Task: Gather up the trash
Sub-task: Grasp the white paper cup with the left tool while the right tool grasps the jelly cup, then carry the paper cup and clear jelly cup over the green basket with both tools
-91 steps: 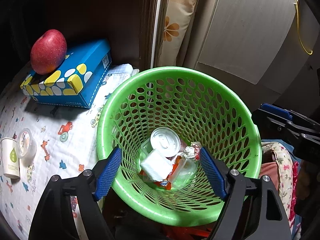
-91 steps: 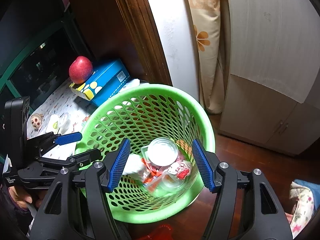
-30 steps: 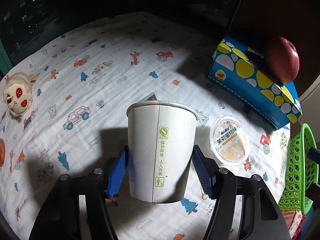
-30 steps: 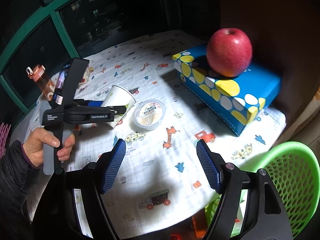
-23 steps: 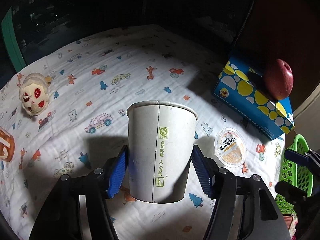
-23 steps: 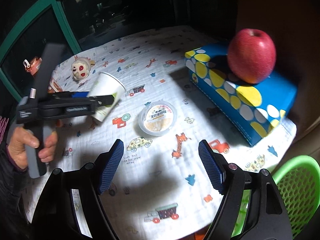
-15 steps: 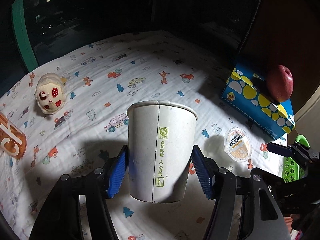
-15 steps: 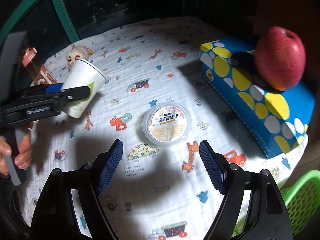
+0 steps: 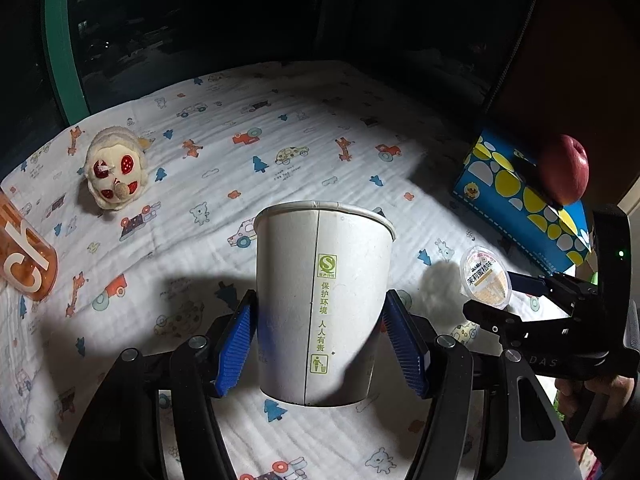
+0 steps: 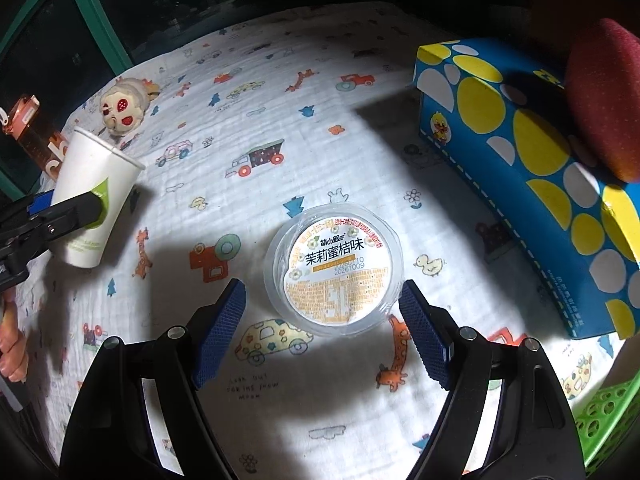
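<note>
The left tongs [image 9: 322, 346] grip a white paper cup [image 9: 323, 304] held above the desk; the right tongs [image 10: 323, 330] hang wide around a sealed clear plastic jelly cup [image 10: 334, 274] lying on the cartoon-print cloth [image 10: 260, 92]. Neither is yet in the green basket [image 10: 608, 412].

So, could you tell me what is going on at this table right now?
A person is clearing trash with a handheld claw in each hand. The left claw grips a white paper cup, lifted off the cartoon-print tablecloth. The right claw is open, its fingers on either side of a sealed jelly cup lying on the cloth. A green basket sits at the table's edge.
</note>
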A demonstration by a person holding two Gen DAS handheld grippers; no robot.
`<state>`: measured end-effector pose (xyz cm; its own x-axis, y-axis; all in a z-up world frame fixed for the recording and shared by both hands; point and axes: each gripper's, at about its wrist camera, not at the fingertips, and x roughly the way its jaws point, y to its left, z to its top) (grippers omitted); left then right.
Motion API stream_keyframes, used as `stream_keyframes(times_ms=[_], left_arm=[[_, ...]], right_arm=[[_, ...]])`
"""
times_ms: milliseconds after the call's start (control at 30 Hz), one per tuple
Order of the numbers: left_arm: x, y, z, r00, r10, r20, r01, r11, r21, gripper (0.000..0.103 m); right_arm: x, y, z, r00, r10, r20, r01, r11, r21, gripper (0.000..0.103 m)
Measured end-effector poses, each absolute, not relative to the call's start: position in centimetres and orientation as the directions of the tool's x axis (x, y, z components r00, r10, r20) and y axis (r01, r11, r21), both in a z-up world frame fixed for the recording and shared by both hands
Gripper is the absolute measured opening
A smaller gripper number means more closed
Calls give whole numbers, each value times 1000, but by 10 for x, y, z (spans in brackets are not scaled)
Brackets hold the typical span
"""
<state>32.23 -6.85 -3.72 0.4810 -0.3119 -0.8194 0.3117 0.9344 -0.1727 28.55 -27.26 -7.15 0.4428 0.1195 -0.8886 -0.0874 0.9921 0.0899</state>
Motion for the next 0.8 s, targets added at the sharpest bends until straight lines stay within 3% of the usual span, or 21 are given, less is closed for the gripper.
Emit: stream_keyframes(times_ms=[167,267,367,800], left_arm=[[320,-68,-39,477,-313,-821,307,935,-178,61],[318,-68,-39,476,-312,-822,307,935,-177,61],[315,-68,-39,476,-314,-821,305,935,-181,61],[276,-86,-16,490,-350,-798,340,920,-195,61]], right_arm=[[293,-271,-77,440,96,-893,-79,995,68,78],[294,-271,-78,443,86,-892,-76,995,58,69],[290,-274,-77,451,84,-888,-72,996,57,67],[233,-285,-38,496,117,-860,-72,993,94,66]])
